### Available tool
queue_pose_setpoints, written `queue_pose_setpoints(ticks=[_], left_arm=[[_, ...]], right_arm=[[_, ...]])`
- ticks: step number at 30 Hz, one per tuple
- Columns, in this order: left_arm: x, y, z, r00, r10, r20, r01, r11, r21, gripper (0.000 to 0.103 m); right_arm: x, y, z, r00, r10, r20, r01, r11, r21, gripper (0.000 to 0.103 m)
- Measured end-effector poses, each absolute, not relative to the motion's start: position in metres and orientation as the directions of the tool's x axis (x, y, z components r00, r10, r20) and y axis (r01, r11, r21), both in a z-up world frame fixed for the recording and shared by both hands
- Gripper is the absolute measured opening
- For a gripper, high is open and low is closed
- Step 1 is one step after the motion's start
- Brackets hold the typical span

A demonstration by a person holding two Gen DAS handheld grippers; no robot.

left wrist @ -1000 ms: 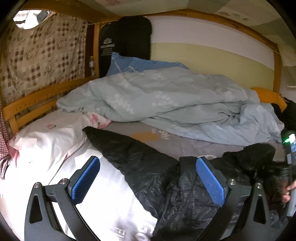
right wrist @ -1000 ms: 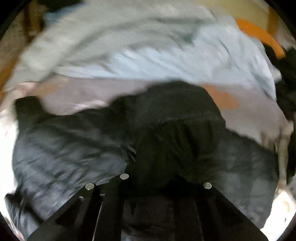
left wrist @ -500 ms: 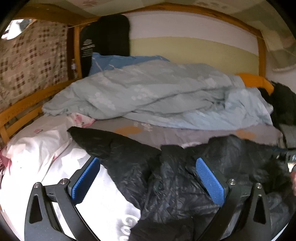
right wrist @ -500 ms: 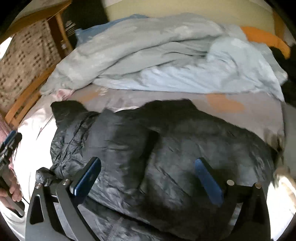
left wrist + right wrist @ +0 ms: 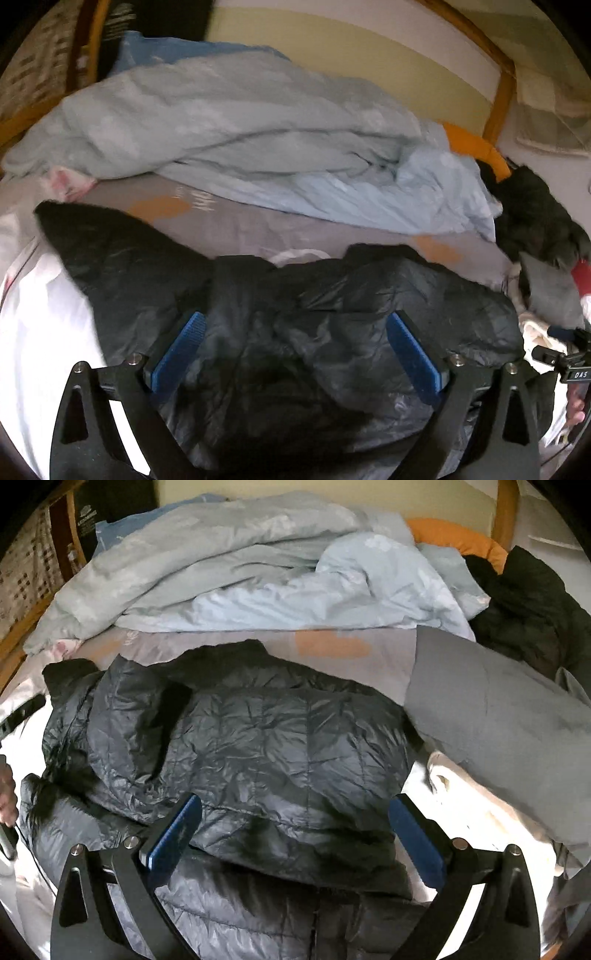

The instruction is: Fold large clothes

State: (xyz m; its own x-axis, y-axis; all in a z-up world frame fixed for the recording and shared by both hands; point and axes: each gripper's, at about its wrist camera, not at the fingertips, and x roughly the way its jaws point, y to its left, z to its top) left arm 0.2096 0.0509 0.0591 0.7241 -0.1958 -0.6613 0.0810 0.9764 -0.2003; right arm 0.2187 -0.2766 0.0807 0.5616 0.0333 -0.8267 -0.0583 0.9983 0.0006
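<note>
Since a second ago the right gripper [image 5: 293,834] has let go of the black quilted puffer jacket [image 5: 258,746] and drawn back, its 2 blue-padded jaws now spread wide with nothing between them, while the left gripper [image 5: 295,354] has swung from the white side of the bed toward the middle of the jacket and dipped lower. The jacket lies bunched on the grey bed sheet [image 5: 369,664], its upper part doubled over its lower part, a sleeve trailing out to the left in the left wrist view. The slippery, puffy shell looks likely to spring back open now that nothing pins the fold, and the loose sleeve could drag the pile askew if either gripper catches only the top layer. A pinch taken too shallow would probably slide off the nylon. Both grippers are tilted downward over the jacket, the right more steeply, and hover above the fabric; the left gripper's jaws are also wide apart and empty. Beyond the jacket sit a folded grey cloth [image 5: 498,716] to the right, a crumpled pale blue duvet [image 5: 258,572] behind, and a dark garment heap [image 5: 524,609] by the orange pillow [image 5: 454,535].
</note>
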Motion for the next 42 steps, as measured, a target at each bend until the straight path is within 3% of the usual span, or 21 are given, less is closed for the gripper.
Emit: queue_pose_setpoints(ticks=[3, 8, 10, 11, 12, 13, 14, 15, 18, 23, 25, 26, 27, 28, 33, 35, 39, 41, 42], left_arm=[[0.224, 0.031, 0.036, 0.667, -0.151, -0.73, 0.121, 0.988, -0.094, 0.097], [0.234, -0.001, 0.006, 0.567, -0.141, -0.811, 0.201, 0.979, -0.029, 0.094], [0.237, -0.006, 0.0, 0.537, -0.178, -0.824, 0.226, 0.972, -0.063, 0.094], [0.238, -0.007, -0.001, 0.513, -0.233, -0.826, 0.247, 0.962, -0.118, 0.087], [0.236, -0.006, 0.0, 0.499, -0.291, -0.816, 0.263, 0.948, -0.178, 0.066], [0.234, -0.005, 0.003, 0.5, -0.322, -0.804, 0.267, 0.94, -0.211, 0.052], [0.231, -0.005, 0.007, 0.513, -0.325, -0.794, 0.269, 0.94, -0.21, 0.018], [0.226, -0.005, 0.014, 0.539, -0.321, -0.778, 0.281, 0.94, -0.193, 0.005], [0.198, -0.006, 0.048, 0.709, -0.237, -0.664, 0.271, 0.961, -0.054, 0.004], [0.149, 0.003, 0.091, 0.83, -0.233, -0.506, 0.253, 0.967, -0.032, 0.005], [0.126, 0.002, 0.092, 0.834, -0.227, -0.503, 0.279, 0.96, 0.031, 0.014], [0.123, -0.001, 0.088, 0.821, -0.194, -0.537, 0.277, 0.958, 0.079, 0.037], [0.125, -0.003, 0.082, 0.81, -0.128, -0.573, 0.246, 0.96, 0.133, 0.076], [0.129, -0.004, 0.076, 0.796, -0.063, -0.602, 0.204, 0.964, 0.169, 0.088], [0.152, 0.03, 0.065, 0.733, -0.06, -0.678, 0.121, 0.992, 0.043, 0.09], [0.163, 0.053, 0.065, 0.724, -0.074, -0.686, 0.071, 0.997, -0.032, 0.09], [0.184, 0.084, 0.05, 0.692, -0.021, -0.722, -0.017, 0.999, -0.045, 0.09], [0.191, 0.095, 0.041, 0.672, -0.027, -0.74, -0.057, 0.994, -0.089, 0.087], [0.194, 0.097, 0.034, 0.662, -0.048, -0.748, -0.066, 0.99, -0.122, 0.081]], right_arm=[[0.22, -0.276, 0.079, 0.561, 0.029, -0.827, -0.038, 0.999, 0.009, 0.103], [0.226, -0.266, 0.07, 0.532, 0.086, -0.843, -0.043, 0.996, 0.075, 0.101], [0.225, -0.26, 0.066, 0.521, 0.09, -0.848, -0.058, 0.996, 0.071, 0.1], [0.224, -0.257, 0.064, 0.522, 0.08, -0.849, -0.062, 0.997, 0.055, 0.1], [0.222, -0.256, 0.064, 0.524, 0.065, -0.849, -0.062, 0.997, 0.038, 0.1], [0.221, -0.256, 0.064, 0.529, 0.048, -0.847, -0.06, 0.998, 0.019, 0.1], [0.219, -0.256, 0.066, 0.54, 0.029, -0.841, -0.056, 0.998, -0.001, 0.1], [0.217, -0.257, 0.067, 0.548, 0.014, -0.836, -0.049, 0.999, -0.015, 0.1], [0.215, -0.26, 0.067, 0.561, -0.035, -0.827, -0.043, 0.997, -0.071, 0.1], [0.226, -0.263, 0.033, 0.442, -0.044, -0.896, -0.05, 0.996, -0.073, 0.1], [0.23, -0.267, 0.022, 0.409, -0.065, -0.91, -0.027, 0.996, -0.083, 0.1], [0.233, -0.27, 0.015, 0.389, -0.074, -0.918, -0.01, 0.996, -0.084, 0.1], [0.235, -0.273, 0.011, 0.376, -0.081, -0.923, 0.0, 0.996, -0.087, 0.1], [0.238, -0.276, 0.006, 0.364, -0.101, -0.926, 0.012, 0.994, -0.104, 0.1], [0.247, -0.292, 0.005, 0.377, -0.14, -0.916, 0.074, 0.99, -0.121, 0.1], [0.25, -0.296, 0.005, 0.39, -0.152, -0.908, 0.071, 0.988, -0.135, 0.095], [0.254, -0.299, 0.009, 0.424, -0.29, -0.858, 0.133, 0.957, -0.258, 0.094], [0.249, -0.293, 0.022, 0.445, -0.212, -0.87, 0.091, 0.977, -0.192, 0.093], [0.245, -0.29, 0.026, 0.449, -0.17, -0.877, 0.064, 0.985, -0.159, 0.093]])
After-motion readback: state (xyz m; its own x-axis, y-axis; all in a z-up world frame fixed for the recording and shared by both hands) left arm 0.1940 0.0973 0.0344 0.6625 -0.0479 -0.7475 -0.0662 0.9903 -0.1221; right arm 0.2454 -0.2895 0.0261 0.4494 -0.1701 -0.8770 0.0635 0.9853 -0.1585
